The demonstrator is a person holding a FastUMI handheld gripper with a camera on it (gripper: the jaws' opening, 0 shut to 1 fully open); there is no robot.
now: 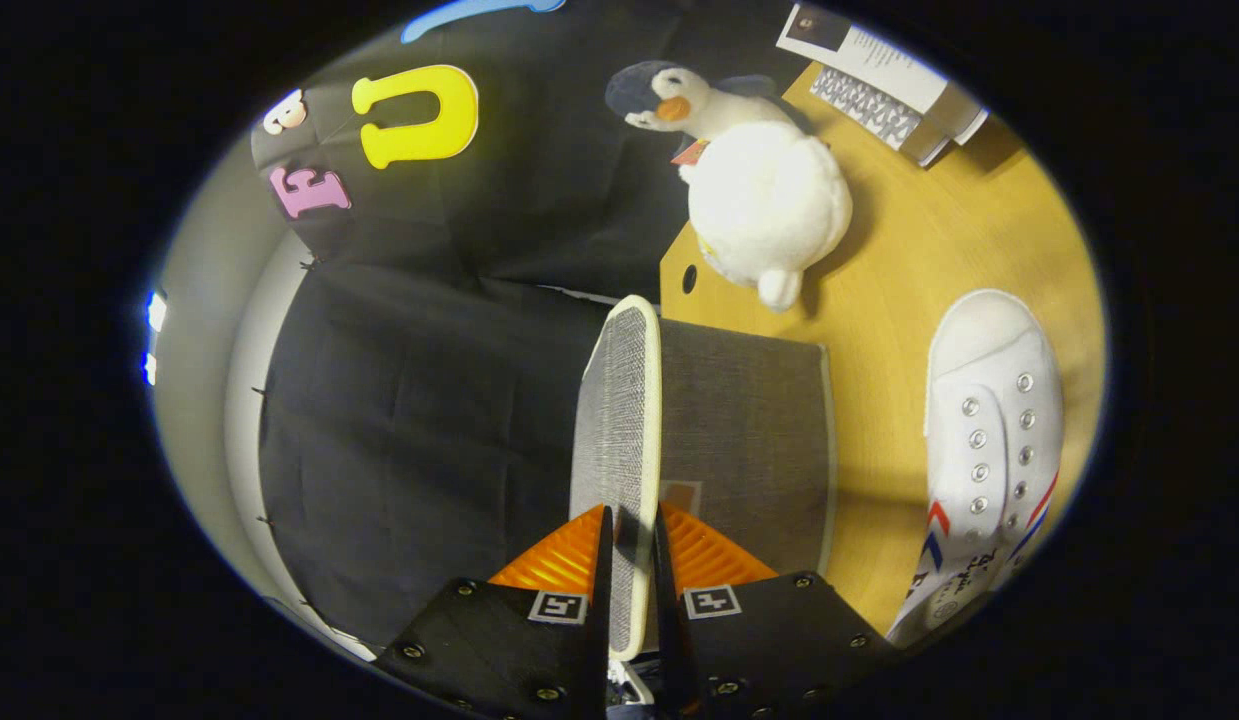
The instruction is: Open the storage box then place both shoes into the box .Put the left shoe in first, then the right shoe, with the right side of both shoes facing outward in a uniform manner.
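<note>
Gripper (pixel 631 540) held the box lid (pixel 619 430) narrowly by its white edge, lower centre; grey box (pixel 749 440) right, white shoe (pixel 989 440) beyond, apart.

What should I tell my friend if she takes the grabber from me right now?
Gripper: shut on the lid of the grey storage box, its edge pinched between both fingers and swung up.
White shoe lies on the wooden table beside the box, outside it. A plush penguin sits beyond the box.
Done: box being opened.
Left: finish opening, then put the left shoe in, then the right.
</note>
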